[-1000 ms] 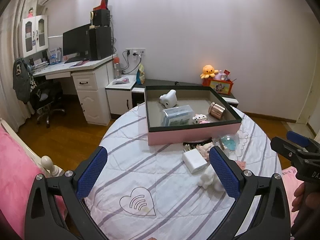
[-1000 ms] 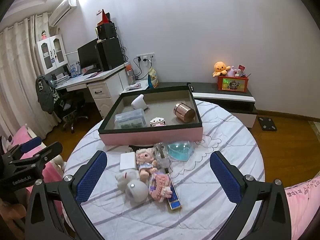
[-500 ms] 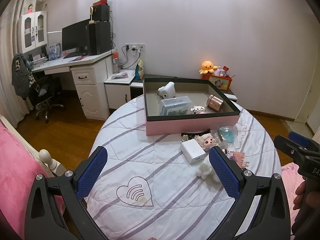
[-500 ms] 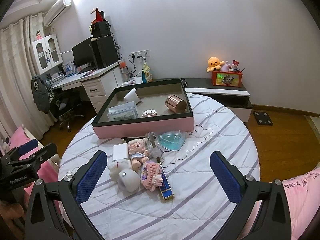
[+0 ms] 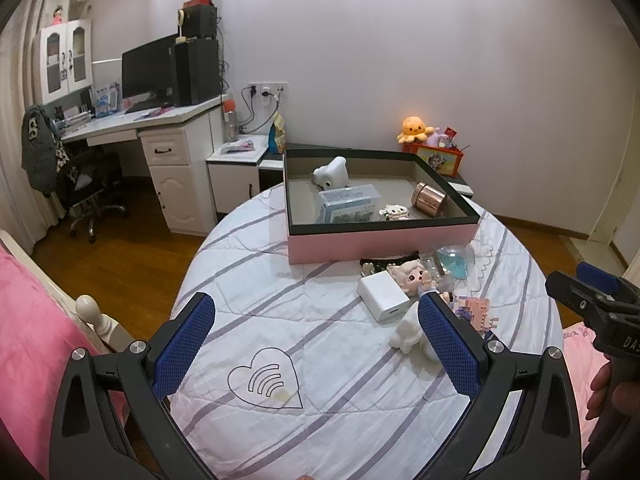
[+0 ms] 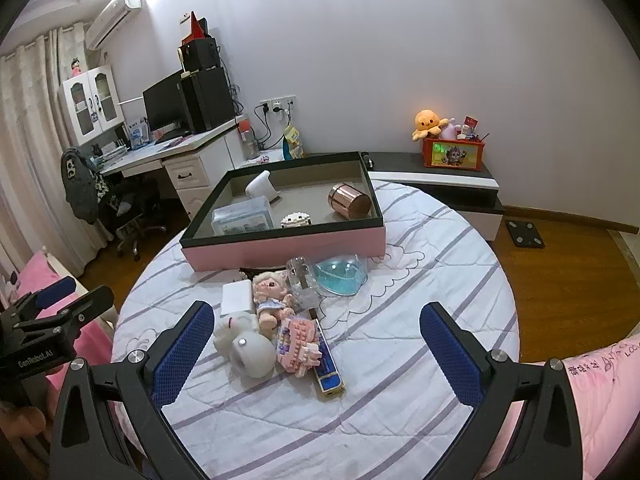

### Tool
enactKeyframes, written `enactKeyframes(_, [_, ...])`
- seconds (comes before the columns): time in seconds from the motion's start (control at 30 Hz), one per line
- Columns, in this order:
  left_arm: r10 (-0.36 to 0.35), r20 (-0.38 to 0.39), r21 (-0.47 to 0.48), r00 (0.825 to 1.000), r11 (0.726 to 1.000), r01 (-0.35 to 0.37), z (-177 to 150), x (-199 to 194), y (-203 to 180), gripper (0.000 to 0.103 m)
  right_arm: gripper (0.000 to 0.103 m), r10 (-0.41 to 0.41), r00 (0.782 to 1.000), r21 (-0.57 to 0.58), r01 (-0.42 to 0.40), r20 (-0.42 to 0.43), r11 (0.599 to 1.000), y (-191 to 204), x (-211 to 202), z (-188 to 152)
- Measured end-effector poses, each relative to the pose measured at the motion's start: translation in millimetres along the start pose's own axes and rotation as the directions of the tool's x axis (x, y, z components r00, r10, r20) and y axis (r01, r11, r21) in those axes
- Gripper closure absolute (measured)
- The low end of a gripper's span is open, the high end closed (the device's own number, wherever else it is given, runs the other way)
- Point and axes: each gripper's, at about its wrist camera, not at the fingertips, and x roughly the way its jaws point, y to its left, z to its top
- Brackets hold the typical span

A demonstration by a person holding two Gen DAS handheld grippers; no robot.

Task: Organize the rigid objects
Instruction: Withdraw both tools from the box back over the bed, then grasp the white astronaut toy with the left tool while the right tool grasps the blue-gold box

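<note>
A pink box [image 5: 380, 238] [image 6: 280, 246] with a dark rim stands at the far side of the round table. In it lie a copper tin [image 6: 349, 201], a clear case [image 6: 242, 216], a white holder [image 6: 262, 186] and a small brick figure [image 6: 296, 220]. In front of it is a pile: a white charger [image 5: 383, 291] [image 6: 237, 298], a doll [image 6: 270, 294], a white plush [image 6: 244, 340], a pink brick toy [image 6: 300, 340], a blue bowl [image 6: 340, 276]. My left gripper [image 5: 316, 340] and right gripper [image 6: 316, 352] are both open and empty, above the near table edge.
The table [image 5: 280, 320] wears a white striped cloth. A desk with a monitor [image 5: 148, 68] and a chair [image 5: 88, 188] stand to the left. A low cabinet [image 6: 436, 184] with an orange plush stands behind. Pink bedding [image 5: 28, 340] lies at the near left.
Both grippers have drawn back and risen a little, so the box and pile sit lower and farther in view. Both stay open. No object has moved.
</note>
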Motion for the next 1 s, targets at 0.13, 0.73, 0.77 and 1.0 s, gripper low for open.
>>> enactKeyframes(0.13, [-0.008,-0.024,0.004,1.000,1.000,0.009,-7,6,-3,0.000,0.000,-0.005,1.000,-0.008,0.005,-0.023,1.000,-2,5,-7])
enactKeyframes(0.73, [-0.072,-0.150,0.044,0.986,0.996,0.080,-47,51,-60,0.000,0.000,-0.039,0.980,-0.043,0.032,-0.196,0.999,-36,59,-55])
enactKeyframes(0.77, [-0.076,-0.155,0.049,0.985,0.995,0.084,-48,54,-63,0.000,0.000,-0.043,0.978,-0.047,0.034,-0.202,0.998,-37,62,-56])
enactKeyframes(1.0, [-0.086,-0.187,0.065,0.979,0.993,0.100,-49,83,-79,0.000,0.000,-0.050,0.970,-0.064,0.036,-0.238,0.997,-44,82,-60])
